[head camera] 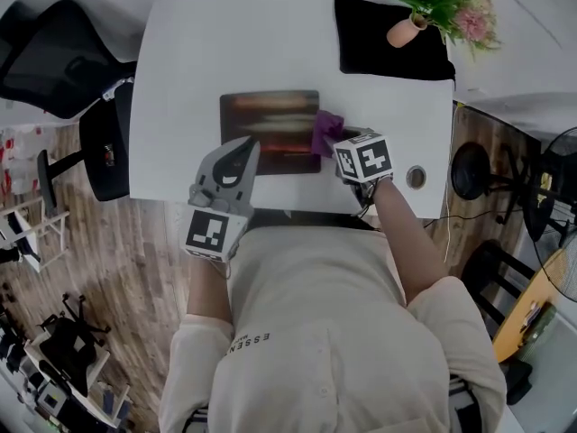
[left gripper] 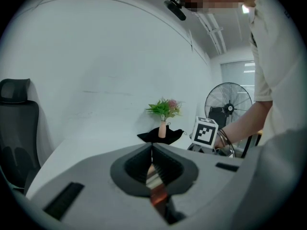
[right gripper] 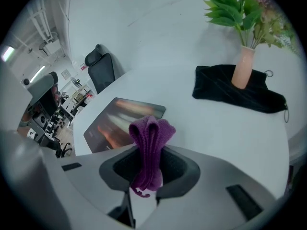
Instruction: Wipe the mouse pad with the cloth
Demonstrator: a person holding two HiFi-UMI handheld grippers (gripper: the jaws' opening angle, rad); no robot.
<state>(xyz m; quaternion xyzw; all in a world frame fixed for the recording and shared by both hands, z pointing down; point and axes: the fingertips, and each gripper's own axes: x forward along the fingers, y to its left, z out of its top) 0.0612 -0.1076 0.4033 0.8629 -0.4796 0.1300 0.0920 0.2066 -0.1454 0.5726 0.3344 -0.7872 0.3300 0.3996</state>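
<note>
A dark mouse pad (head camera: 270, 129) with reddish streaks lies flat near the middle of the white table (head camera: 180, 79). At its right edge my right gripper (head camera: 334, 147) is shut on a purple cloth (head camera: 325, 131). In the right gripper view the cloth (right gripper: 148, 138) stands up folded out of the jaws of the right gripper (right gripper: 149, 169), with the mouse pad (right gripper: 120, 121) just beyond to the left. My left gripper (head camera: 242, 154) is over the pad's near left corner. Its jaws meet in the left gripper view (left gripper: 152, 163), and a sliver of the pad (left gripper: 157, 188) shows below them.
A black cloth (head camera: 379, 48) with a pink vase (head camera: 403, 32) of green plants lies at the table's back right. A cable hole (head camera: 416, 177) sits near the front right edge. Office chairs (head camera: 54, 57) stand left of the table and a fan (head camera: 563, 165) to its right.
</note>
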